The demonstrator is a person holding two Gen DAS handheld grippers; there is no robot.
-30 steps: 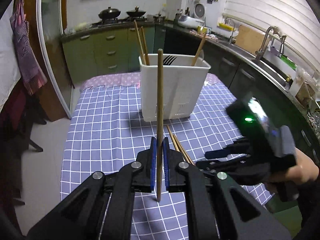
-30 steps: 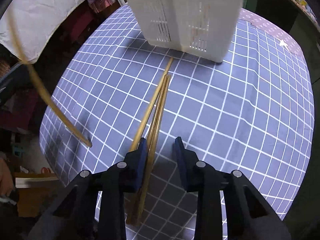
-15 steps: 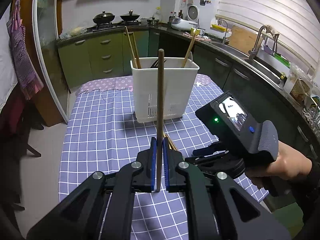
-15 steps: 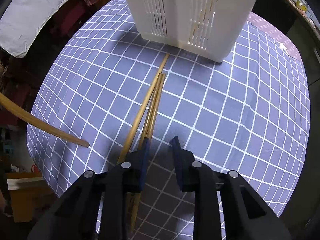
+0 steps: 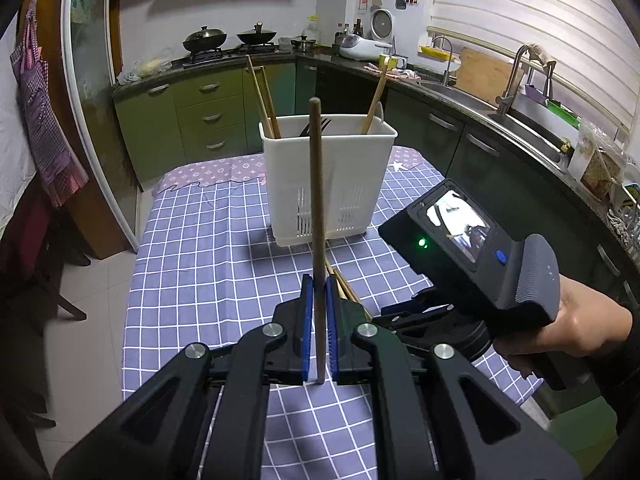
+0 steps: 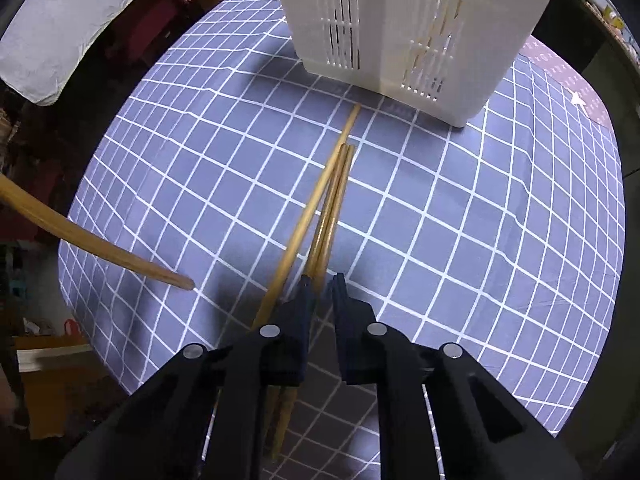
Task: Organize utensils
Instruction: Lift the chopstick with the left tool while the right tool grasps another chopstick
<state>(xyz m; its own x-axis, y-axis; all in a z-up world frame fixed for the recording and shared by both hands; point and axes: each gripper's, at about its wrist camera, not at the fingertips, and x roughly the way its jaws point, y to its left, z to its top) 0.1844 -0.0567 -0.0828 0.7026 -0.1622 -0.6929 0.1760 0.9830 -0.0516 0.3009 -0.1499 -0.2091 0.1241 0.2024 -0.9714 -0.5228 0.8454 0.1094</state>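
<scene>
My left gripper (image 5: 316, 328) is shut on a wooden chopstick (image 5: 317, 208) and holds it upright above the table, in front of the white utensil holder (image 5: 328, 184). The holder has chopsticks, a dark utensil and a wooden spoon in it. The held chopstick's lower end also shows in the right wrist view (image 6: 92, 240). Three chopsticks (image 6: 324, 216) lie on the checked cloth before the holder (image 6: 412, 24). My right gripper (image 6: 322, 284) hangs low over their near ends, jaws narrowly apart and empty, chopsticks passing under its left finger.
The table has a purple checked cloth (image 5: 208, 256). Its left edge drops to the tiled floor, with a chair (image 5: 36, 264) beside it. Kitchen counters and a sink (image 5: 516, 116) run along the right and back.
My right gripper has lowered toward the lying chopsticks and its jaws have narrowed. My left gripper has drawn back a little with its chopstick still upright.
</scene>
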